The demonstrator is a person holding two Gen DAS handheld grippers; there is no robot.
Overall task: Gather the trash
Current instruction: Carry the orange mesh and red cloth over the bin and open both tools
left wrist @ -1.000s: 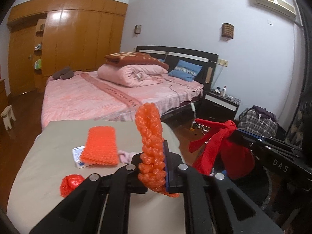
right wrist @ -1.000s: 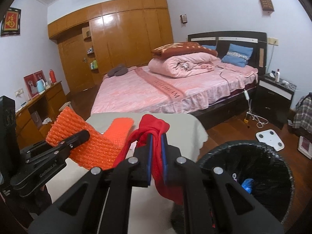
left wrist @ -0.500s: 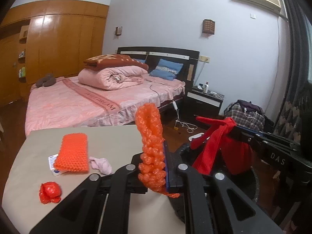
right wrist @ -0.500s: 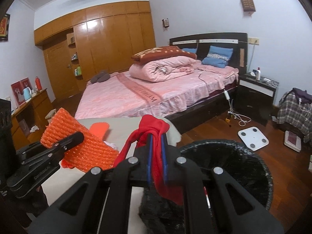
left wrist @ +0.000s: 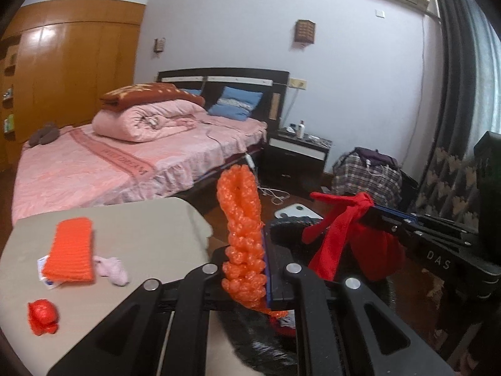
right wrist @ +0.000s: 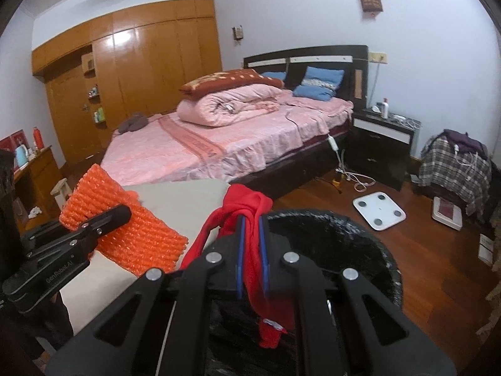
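L gripper (left wrist: 250,269) clamps orange foam net (left wrist: 241,219), upright, over black bin (left wrist: 291,222). R gripper (left wrist: 374,211) beside it pinches red bag (left wrist: 344,228). On table (left wrist: 141,225): 2nd orange net (left wrist: 72,247) atop a card, pink scrap (left wrist: 112,269) touching it, red wad (left wrist: 42,311) nearer.

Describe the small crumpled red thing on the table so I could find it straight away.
Start at the beige table in front of the pink bed. On it lie a flat orange mesh pad, a pale pink scrap and, nearest the camera, the red wad. It alone is balled up, shiny and red, lying apart from the others.
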